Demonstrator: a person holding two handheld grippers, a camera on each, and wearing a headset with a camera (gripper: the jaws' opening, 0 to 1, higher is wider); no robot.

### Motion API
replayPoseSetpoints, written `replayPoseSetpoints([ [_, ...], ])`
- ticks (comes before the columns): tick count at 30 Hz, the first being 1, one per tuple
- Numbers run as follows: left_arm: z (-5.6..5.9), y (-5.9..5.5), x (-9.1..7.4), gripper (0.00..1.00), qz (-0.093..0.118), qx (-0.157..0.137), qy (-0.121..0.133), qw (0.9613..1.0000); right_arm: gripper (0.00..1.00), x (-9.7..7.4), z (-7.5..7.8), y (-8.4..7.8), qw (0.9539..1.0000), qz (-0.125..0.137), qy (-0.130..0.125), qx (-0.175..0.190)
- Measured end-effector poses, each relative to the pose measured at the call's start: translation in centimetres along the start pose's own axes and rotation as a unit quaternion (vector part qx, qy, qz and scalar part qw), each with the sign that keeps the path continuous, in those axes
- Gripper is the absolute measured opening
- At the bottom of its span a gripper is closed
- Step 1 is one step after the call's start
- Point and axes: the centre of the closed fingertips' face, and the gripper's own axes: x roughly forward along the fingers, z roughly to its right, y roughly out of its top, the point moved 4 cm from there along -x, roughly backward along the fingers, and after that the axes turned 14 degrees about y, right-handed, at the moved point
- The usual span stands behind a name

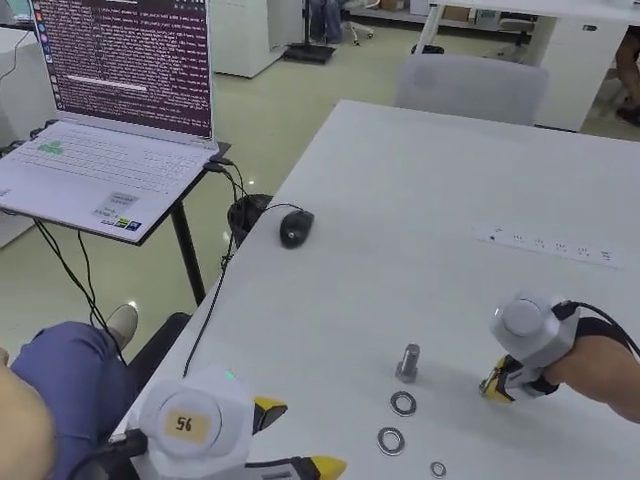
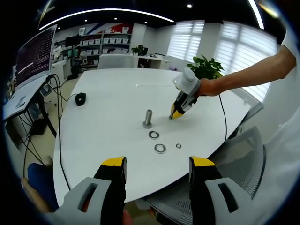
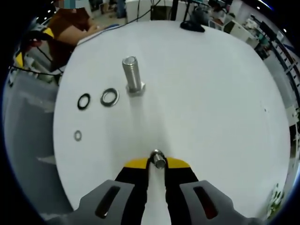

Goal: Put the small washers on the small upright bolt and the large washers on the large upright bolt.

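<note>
The large bolt (image 1: 408, 362) (image 2: 148, 118) (image 3: 132, 75) stands upright on the white table (image 1: 400, 230). Two large washers (image 1: 403, 403) (image 1: 391, 440) lie flat just in front of it, and a small washer (image 1: 438, 468) (image 2: 178, 146) (image 3: 78, 135) lies beside them. My right gripper (image 1: 497, 386) (image 3: 158, 164) (image 2: 176, 112) is to the right of the large bolt, shut on the small bolt (image 3: 158, 159), whose head shows between the yellow tips at the table surface. My left gripper (image 1: 298, 438) (image 2: 157, 171) hangs open over the near table edge, holding nothing.
A black mouse (image 1: 296, 228) with its cable lies at the table's left edge. A white power strip (image 1: 545, 245) lies at the far right. An open laptop (image 1: 100, 150) sits on a stand to the left, and a grey chair (image 1: 470, 85) stands at the far side.
</note>
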Motion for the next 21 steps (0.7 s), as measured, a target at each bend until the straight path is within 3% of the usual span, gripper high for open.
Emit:
replayPoseSetpoints([
  [4, -0.1, -0.2, 0.0, 0.53, -0.002, -0.004, 0.003, 1.0, 0.09, -0.3, 0.0, 0.0, 1.0, 0.002, -0.005, -0.002],
  [13, 0.2, 0.3, 0.2, 0.53, 0.0, 0.001, 0.0, 1.0, 0.15, 0.0, -1.0, -1.5, 0.9996, 0.012, -0.002, 0.024],
  [17, 0.3, 0.5, 0.3, 0.53, 0.002, 0.005, -0.003, 1.0, 0.15, 0.5, -2.5, -2.7, 0.9994, 0.013, 0.003, 0.03],
  [21, 0.6, 0.4, 0.4, 0.53, 0.002, 0.007, -0.006, 1.0, 0.17, 0.7, -4.7, -2.6, 0.9992, 0.032, 0.011, 0.021],
])
